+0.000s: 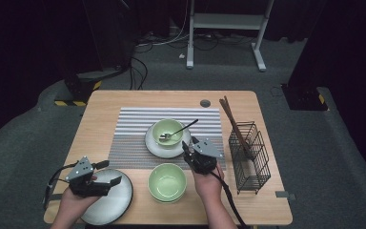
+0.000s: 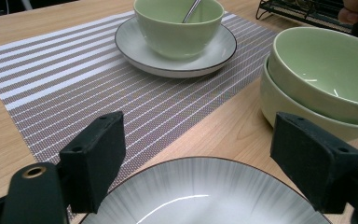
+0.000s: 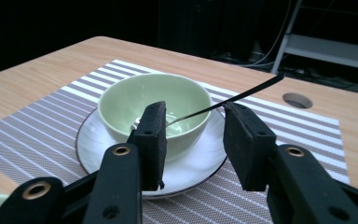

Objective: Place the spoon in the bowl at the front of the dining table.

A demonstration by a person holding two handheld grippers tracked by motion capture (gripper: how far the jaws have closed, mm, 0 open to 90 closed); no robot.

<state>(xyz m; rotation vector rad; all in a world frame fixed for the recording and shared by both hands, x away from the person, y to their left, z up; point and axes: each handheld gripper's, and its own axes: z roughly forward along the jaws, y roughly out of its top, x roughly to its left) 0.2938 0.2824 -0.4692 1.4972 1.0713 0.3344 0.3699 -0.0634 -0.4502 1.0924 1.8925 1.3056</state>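
On the wooden tabletop (image 1: 124,100), a green bowl (image 1: 167,131) holding a spoon (image 1: 178,131) sits on a white saucer (image 1: 155,145) atop the striped placemat (image 1: 133,129). The right hand-held gripper (image 1: 187,149) hovers just beside that saucer, jaws spread apart and empty. The left hand-held gripper (image 1: 107,174) is poised over a grey-white plate (image 1: 114,207) at the near left edge, released, its pads on either side of the rim but apparently not touching. Two stacked green bowls (image 1: 167,182) stand between the hands; a wire rack (image 1: 249,157) with chopsticks (image 1: 231,119) stands right
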